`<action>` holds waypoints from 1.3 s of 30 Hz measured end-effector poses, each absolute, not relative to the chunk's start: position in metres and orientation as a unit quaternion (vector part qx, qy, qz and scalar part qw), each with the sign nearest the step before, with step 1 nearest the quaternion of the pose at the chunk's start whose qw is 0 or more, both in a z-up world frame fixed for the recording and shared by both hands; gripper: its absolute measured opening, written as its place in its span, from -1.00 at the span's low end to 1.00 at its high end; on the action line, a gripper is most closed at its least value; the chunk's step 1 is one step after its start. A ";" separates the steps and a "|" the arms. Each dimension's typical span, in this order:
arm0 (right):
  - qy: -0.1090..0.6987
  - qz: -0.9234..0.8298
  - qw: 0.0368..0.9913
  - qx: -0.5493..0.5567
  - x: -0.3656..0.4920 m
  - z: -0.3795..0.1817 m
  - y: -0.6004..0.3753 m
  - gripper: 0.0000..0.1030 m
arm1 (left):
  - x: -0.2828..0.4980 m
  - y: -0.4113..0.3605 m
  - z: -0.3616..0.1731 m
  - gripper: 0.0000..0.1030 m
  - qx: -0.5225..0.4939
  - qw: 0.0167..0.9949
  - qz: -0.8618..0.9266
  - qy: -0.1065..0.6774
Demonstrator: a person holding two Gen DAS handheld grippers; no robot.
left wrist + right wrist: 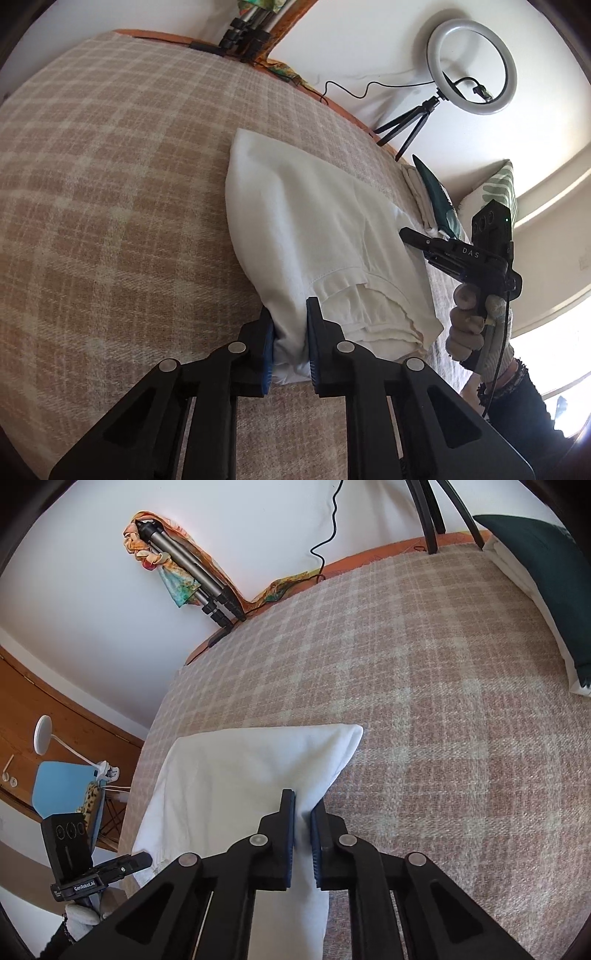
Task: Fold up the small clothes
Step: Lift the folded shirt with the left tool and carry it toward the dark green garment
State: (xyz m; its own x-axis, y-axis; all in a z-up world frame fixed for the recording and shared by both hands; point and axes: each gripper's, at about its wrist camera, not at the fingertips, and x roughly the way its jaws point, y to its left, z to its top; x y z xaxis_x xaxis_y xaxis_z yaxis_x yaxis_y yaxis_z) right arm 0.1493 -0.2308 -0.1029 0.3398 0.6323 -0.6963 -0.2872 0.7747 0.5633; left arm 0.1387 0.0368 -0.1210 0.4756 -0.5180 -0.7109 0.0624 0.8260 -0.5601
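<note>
A white garment (pixel 314 221) lies partly folded on the beige plaid bedspread (pixel 110 184). My left gripper (pixel 290 314) is shut on its near corner, with cloth bunched between the blue pads. In the same view my right gripper (pixel 406 234), held by a gloved hand (pixel 465 325), meets the garment's right edge. In the right wrist view the white garment (pixel 240 768) stretches left, and my right gripper (pixel 303 805) is shut on a raised fold of its right edge. My left gripper (pixel 144 858) shows at the cloth's far left corner.
A stack of folded clothes topped by a dark green piece (pixel 432 192) sits by a leaf-print pillow (pixel 498 184). A ring light on a small tripod (pixel 471 66) stands at the bed's far edge. A folded tripod (pixel 192 572) leans on the wall. A blue chair (pixel 62 786) stands beside the bed.
</note>
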 end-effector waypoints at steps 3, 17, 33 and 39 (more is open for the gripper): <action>0.485 0.283 0.814 0.151 0.145 -0.089 -0.225 -0.92 | 0.139 0.030 -0.109 -0.75 -0.220 0.838 -0.187 0.463; 0.428 0.280 0.857 0.067 0.120 -0.042 -0.208 -0.94 | 0.146 -0.008 -0.077 -0.77 -0.204 0.848 -0.238 0.427; 0.371 0.227 0.898 0.060 0.121 0.015 -0.303 -0.95 | 0.176 -0.098 -0.056 -0.78 -0.190 0.837 -0.317 0.403; 0.353 0.194 0.914 0.049 0.131 0.034 -0.350 -0.95 | 0.199 -0.147 -0.036 -0.78 -0.165 0.839 -0.345 0.386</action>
State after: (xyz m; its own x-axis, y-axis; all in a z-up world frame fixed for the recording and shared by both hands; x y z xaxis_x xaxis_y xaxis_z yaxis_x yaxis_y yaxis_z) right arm 0.1311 -0.3498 0.0336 0.6751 0.3892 -0.6267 -0.3207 0.9199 0.2258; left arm 0.1994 -0.1470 -0.0360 0.4635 -0.7065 -0.5348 0.4518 0.7076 -0.5432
